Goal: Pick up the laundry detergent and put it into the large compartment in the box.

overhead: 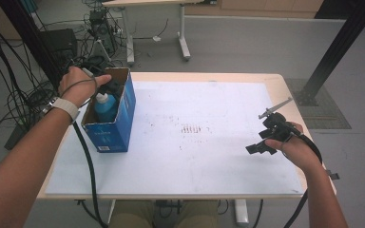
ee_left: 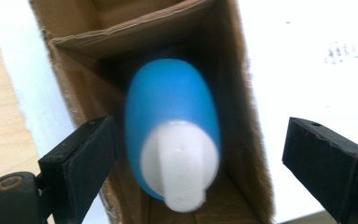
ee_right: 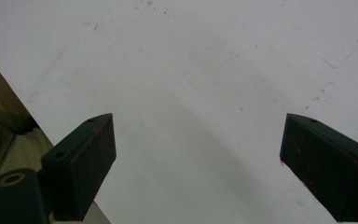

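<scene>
So you're hovering the left gripper (ee_left: 200, 154) right above the blue bottle (ee_left: 172, 126) with the white cap (ee_left: 179, 163), which is standing upright inside the open cardboard box (overhead: 123, 111) at the far left of the table (overhead: 218, 156). Your jaws are spread wide here, one pad each side of the bottle with clear air between pad and plastic, so nothing is being gripped.

Looks to me like you're pulling out after dropping it in. Tips for doing that cleanly:

- Keep the jaws wide while you're lifting; the box is narrow, and the left pad (ee_left: 91, 168) is sitting just over the box's wall, so any sideways drift is likely going to snag the cardboard.
- Go straight up, no twisting of the wrist, until both pads are clear of the cap.
- Watch the bottle: it's leaning a bit in the left gripper view, though it's blurry so I can't tell how much.

Your right gripper (overhead: 266, 140) is resting over the bare white mat at the near right, jaws apart and holding nothing. Fine there, well away from the box.
</scene>
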Motion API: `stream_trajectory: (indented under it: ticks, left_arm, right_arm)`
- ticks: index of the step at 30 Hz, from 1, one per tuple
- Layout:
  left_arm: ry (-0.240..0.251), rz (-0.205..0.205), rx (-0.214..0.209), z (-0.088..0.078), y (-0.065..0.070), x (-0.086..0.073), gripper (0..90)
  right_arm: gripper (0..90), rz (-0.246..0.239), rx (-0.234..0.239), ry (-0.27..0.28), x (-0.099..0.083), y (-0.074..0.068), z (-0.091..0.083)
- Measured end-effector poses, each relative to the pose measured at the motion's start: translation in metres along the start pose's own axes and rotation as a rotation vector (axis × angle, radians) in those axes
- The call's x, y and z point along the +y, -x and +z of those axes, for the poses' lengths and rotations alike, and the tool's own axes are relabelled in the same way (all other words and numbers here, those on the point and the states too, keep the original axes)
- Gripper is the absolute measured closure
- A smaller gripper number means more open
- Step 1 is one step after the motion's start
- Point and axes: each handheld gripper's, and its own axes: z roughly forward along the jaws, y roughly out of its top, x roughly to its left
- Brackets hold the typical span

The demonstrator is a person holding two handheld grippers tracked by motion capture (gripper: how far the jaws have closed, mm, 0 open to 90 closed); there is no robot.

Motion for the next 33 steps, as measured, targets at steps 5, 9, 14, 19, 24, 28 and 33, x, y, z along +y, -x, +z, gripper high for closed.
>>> stream_trajectory:
  ticks: [5, 9, 14, 19, 24, 28, 33]
  left_arm:
    - [0.002, 0.018, 0.000, -0.010, 0.003, 0.001, 9.4]
    - [0.008, 0.037, 0.003, -0.021, 0.007, 0.002, 9.3]
    - [0.030, 0.066, 0.009, -0.037, 0.013, 0.002, 8.8]
    - [0.049, 0.124, -0.012, -0.053, 0.019, 0.002, 6.8]
    - [0.072, 0.183, -0.028, -0.067, 0.025, 0.000, 6.4]
    - [0.089, 0.235, -0.034, -0.076, 0.030, -0.001, 6.3]
    - [0.112, 0.297, -0.054, -0.086, 0.035, -0.004, 5.9]
  right_arm:
    - [10.5, -0.002, 0.000, 0.000, 0.001, 0.000, 0.000]
    - [10.5, -0.002, -0.001, -0.004, 0.002, 0.000, -0.001]
    - [10.5, -0.004, -0.005, -0.005, 0.002, 0.000, -0.002]
    - [10.5, -0.001, -0.009, -0.003, 0.002, 0.000, -0.005]
    - [10.4, 0.001, -0.013, -0.002, 0.001, -0.001, -0.007]
    - [10.4, -0.003, -0.015, -0.001, 0.001, -0.001, -0.009]
    - [10.4, 0.001, -0.018, -0.001, 0.002, -0.002, -0.010]
